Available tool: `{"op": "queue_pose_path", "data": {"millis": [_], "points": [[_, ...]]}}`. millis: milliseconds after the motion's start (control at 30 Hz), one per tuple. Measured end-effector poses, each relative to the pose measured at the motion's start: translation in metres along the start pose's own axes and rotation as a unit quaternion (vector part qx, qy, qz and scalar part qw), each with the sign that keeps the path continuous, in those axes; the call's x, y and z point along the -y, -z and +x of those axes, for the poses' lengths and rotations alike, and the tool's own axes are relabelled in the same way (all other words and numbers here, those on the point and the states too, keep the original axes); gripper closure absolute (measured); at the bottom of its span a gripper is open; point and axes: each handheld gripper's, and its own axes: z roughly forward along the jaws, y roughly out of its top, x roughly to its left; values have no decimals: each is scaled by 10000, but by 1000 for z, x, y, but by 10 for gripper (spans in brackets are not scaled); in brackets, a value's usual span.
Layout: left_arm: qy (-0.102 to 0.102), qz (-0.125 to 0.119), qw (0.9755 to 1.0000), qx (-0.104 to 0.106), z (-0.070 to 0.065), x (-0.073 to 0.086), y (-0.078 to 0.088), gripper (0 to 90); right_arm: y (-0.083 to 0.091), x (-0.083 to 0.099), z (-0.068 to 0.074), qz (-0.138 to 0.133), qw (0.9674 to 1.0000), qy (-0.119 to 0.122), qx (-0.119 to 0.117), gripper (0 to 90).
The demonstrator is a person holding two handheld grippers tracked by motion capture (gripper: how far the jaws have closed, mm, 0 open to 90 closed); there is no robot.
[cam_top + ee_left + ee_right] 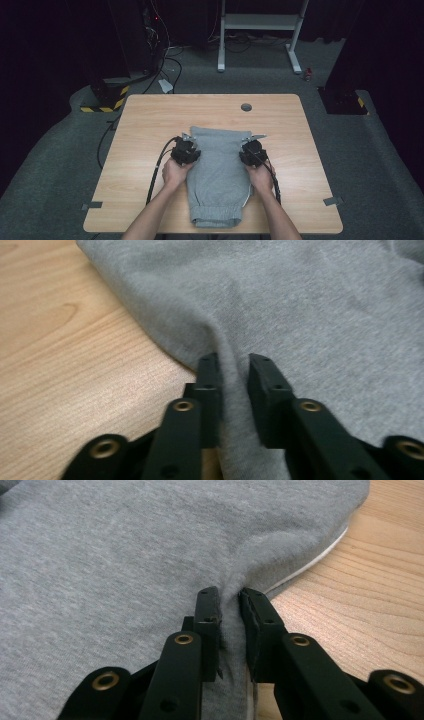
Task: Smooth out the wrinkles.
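Note:
A folded grey garment [218, 175] with a ribbed band at its near end lies lengthwise on the wooden table [150, 115]. My left gripper [192, 156] sits at the cloth's left edge. In the left gripper view its jaws pinch a ridge of the grey garment [300, 305], so the left gripper [233, 365] is shut on it. My right gripper [244, 156] sits at the right edge. In the right gripper view the right gripper [229, 597] squeezes a fold of the grey garment [125, 555] beside a white cord [310, 565].
A round cable hole [246, 107] lies in the table beyond the garment. Black cables [155, 172] trail from the left gripper off the table's near left side. A white metal frame [260, 30] stands on the floor behind the table.

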Motion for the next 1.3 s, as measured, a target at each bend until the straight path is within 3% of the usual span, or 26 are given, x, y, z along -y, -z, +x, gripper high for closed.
{"op": "queue_pose_path", "data": {"millis": [200, 333, 500, 700, 1067, 1167, 1300], "points": [[80, -21, 9998, 180, 4, 0, 0, 818, 0, -1, 0, 46, 10000, 18, -22, 800], [359, -25, 9983, 465, 12, 1, 0, 824, 0, -3, -5, 87, 9998, -75, -160, 810], [531, -65, 9967, 615, 16, 0, 2, 828, 3, -4, -9, 72, 9993, -220, -308, 818], [259, -197, 9977, 596, 14, -2, 13, 830, 14, -6, -12, -108, 9985, -285, -455, 820], [318, -385, 9954, 822, 17, -5, 31, 833, 33, -9, -12, -329, 9971, -265, -633, 822], [250, -356, 9956, 831, 16, -8, 38, 833, 44, -15, -10, -441, 9968, -119, -663, 822], [183, -488, 9946, 899, 15, -19, 51, 834, 55, -21, -7, -525, 9964, -1, -659, 822]]}}
